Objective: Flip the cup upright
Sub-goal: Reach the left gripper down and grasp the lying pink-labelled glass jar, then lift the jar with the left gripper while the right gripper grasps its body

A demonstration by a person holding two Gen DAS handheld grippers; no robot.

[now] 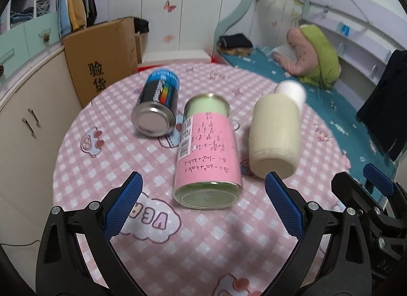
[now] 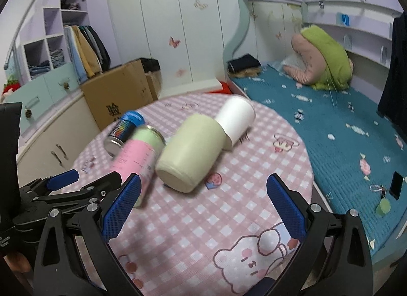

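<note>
Two claws, left claw (image 1: pixel 203 203) and right claw (image 2: pixel 203 205), spread wide, pink-labelled cup (image 1: pixel 207 154) lying sideways, handwritten algebra.

The left gripper (image 1: pixel 203 207) hovers over the round worktop (image 1: pixel 76 168) with its jaws spread wide and nothing between them. Ahead, three containers lie on their sides: a pink-labelled can (image 1: pixel 207 158) in the middle, a dark can (image 1: pixel 157 106) behind it to the left, and a cream cup (image 1: pixel 274 135) to the right, its white cap (image 1: pixel 292 91) pointing away and somewhat blurred. The right gripper (image 1: pixel 368 194) shows at the right edge; whether it is spread or closed is unclear from here.
</note>
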